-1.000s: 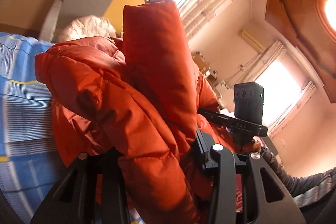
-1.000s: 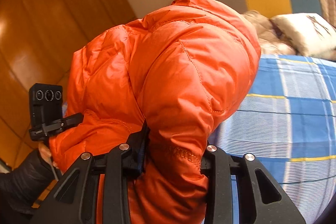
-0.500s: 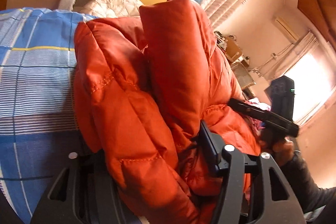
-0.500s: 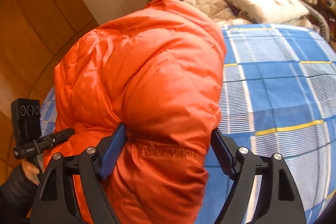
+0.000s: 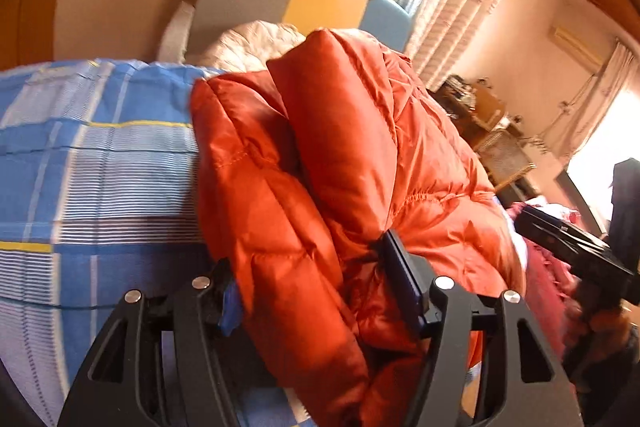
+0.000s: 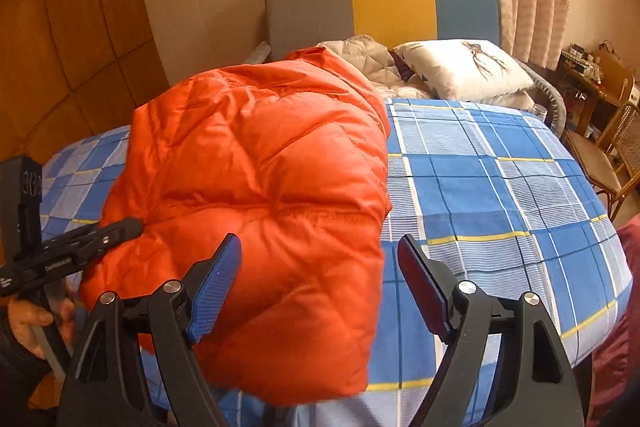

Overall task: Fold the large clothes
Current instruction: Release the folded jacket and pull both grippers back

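An orange puffy down jacket [image 6: 264, 187] lies bunched and folded over on a bed with a blue checked sheet [image 6: 500, 195]. My right gripper [image 6: 320, 283] is open, its jaws wide apart, and the jacket's near edge lies between and in front of them. My left gripper [image 5: 316, 291] has its jaws spread around a thick fold of the jacket [image 5: 320, 187], and the padding fills the gap. The left gripper also shows at the left of the right wrist view [image 6: 92, 239], touching the jacket's side.
A grey, yellow and blue headboard [image 6: 384, 11], a white pillow [image 6: 460, 67] and a quilted blanket [image 6: 360, 59] are at the bed's far end. Wooden chairs [image 6: 612, 155] stand at the right. A dark red cloth [image 5: 544, 267] lies beside the jacket.
Both grippers have lowered the jacket onto the bed. My right gripper has opened and let the jacket go. My left gripper's jaws have widened around the fold.
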Demonstrator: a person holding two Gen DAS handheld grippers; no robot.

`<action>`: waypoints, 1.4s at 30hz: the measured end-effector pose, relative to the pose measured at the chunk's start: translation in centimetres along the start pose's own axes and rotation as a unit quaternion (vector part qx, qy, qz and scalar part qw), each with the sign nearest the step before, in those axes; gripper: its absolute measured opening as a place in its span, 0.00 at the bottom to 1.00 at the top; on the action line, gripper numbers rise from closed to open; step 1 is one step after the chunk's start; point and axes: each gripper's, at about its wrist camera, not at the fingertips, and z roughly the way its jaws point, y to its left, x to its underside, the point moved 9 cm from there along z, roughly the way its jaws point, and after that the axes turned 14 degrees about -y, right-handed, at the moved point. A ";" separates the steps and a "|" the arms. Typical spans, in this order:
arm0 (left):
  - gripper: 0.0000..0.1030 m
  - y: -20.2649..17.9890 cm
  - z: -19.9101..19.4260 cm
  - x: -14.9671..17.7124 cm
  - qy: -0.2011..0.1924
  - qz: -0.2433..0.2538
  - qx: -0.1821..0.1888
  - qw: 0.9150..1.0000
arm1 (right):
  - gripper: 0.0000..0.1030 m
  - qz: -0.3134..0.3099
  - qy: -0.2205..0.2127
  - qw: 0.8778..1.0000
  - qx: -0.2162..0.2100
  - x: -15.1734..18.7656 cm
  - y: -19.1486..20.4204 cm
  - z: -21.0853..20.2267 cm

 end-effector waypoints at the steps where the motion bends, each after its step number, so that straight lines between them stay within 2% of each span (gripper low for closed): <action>1: 0.61 -0.1 -0.2 0.1 -0.001 0.004 -0.006 1.000 | 0.78 0.000 0.000 1.000 0.002 0.1 0.2 0.0; 7: 0.63 0.8 -0.8 0.7 -0.012 0.018 -0.065 0.998 | 0.78 -0.006 0.000 1.000 0.005 2.2 2.6 -2.3; 17: 0.64 0.8 -1.4 1.2 -0.018 0.064 -0.104 0.992 | 0.74 -0.003 0.026 1.000 0.008 5.7 4.4 -1.6; 23: 0.68 1.3 -0.9 2.1 -0.014 0.065 -0.113 0.991 | 0.74 -0.009 0.042 0.999 0.017 7.4 4.8 0.0; 28: 0.70 1.0 -2.1 1.7 -0.024 0.058 -0.114 0.991 | 0.74 0.000 0.032 0.999 0.016 6.9 5.0 -1.0; 32: 0.80 0.5 -3.9 1.2 -0.042 0.058 -0.119 0.990 | 0.74 0.012 0.020 1.000 0.018 6.2 4.9 -1.9; 39: 0.89 -1.0 -6.3 0.7 -0.062 0.069 -0.102 0.990 | 0.75 0.021 -0.001 0.999 0.032 5.2 5.2 -3.6; 42: 0.93 -1.5 -7.5 0.6 -0.072 0.077 -0.103 0.989 | 0.81 0.024 -0.008 0.999 0.048 4.7 5.0 -4.4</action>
